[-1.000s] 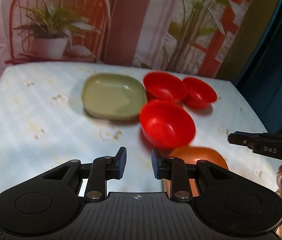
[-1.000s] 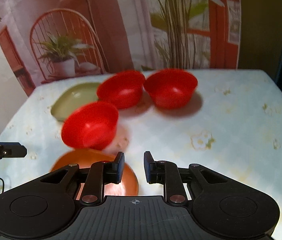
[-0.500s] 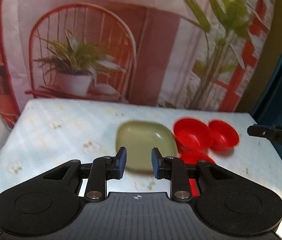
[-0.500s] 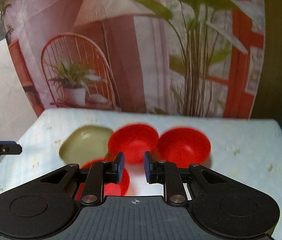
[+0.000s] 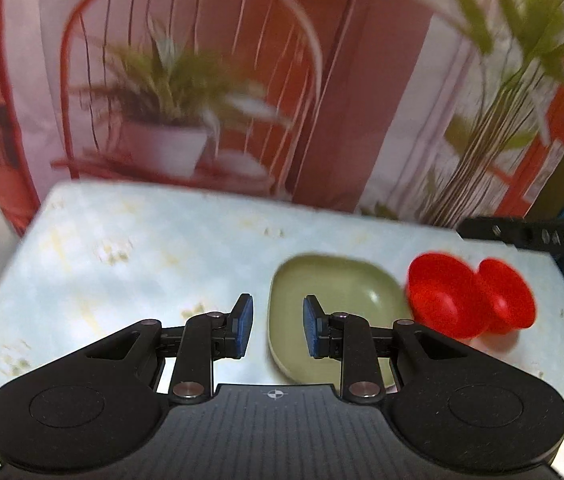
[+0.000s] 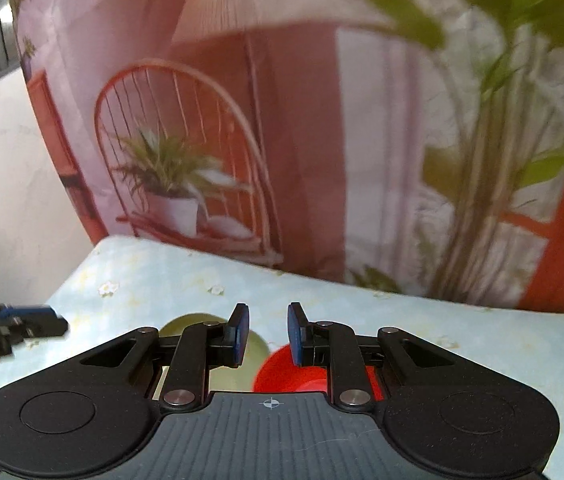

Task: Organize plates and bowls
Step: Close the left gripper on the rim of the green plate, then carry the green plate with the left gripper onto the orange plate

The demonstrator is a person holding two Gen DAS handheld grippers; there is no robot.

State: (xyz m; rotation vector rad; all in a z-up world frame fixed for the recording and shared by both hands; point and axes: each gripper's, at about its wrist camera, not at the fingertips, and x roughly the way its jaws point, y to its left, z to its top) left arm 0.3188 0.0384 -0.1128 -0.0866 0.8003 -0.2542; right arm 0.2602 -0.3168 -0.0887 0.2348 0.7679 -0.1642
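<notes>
A printed backdrop (image 5: pixel 242 80) of a wicker chair, a potted plant and tall green stems hangs behind everything, blurred in both views. Below it lies the surface (image 5: pixel 142 248), covered in a pale blue cloth with small faded flowers.

On that surface sits the green plate (image 5: pixel 333 300), squarish with rounded corners, right of centre in the left wrist view and partly hidden behind the left gripper. Just beside it to the right are two red bowls, the nearer bowl (image 5: pixel 441 296) overlapping the farther bowl (image 5: pixel 505 296); both are smeared, so I cannot tell whether they touch. From the right wrist view the plate (image 6: pixel 198 322) and one red bowl (image 6: pixel 278 372) show only in slivers behind the right gripper.

The left gripper (image 5: pixel 278 326) hangs above the surface, its blue-padded fingers spread with nothing between them. The right gripper (image 6: pixel 268 334) also has its fingers spread and pinches nothing.
</notes>
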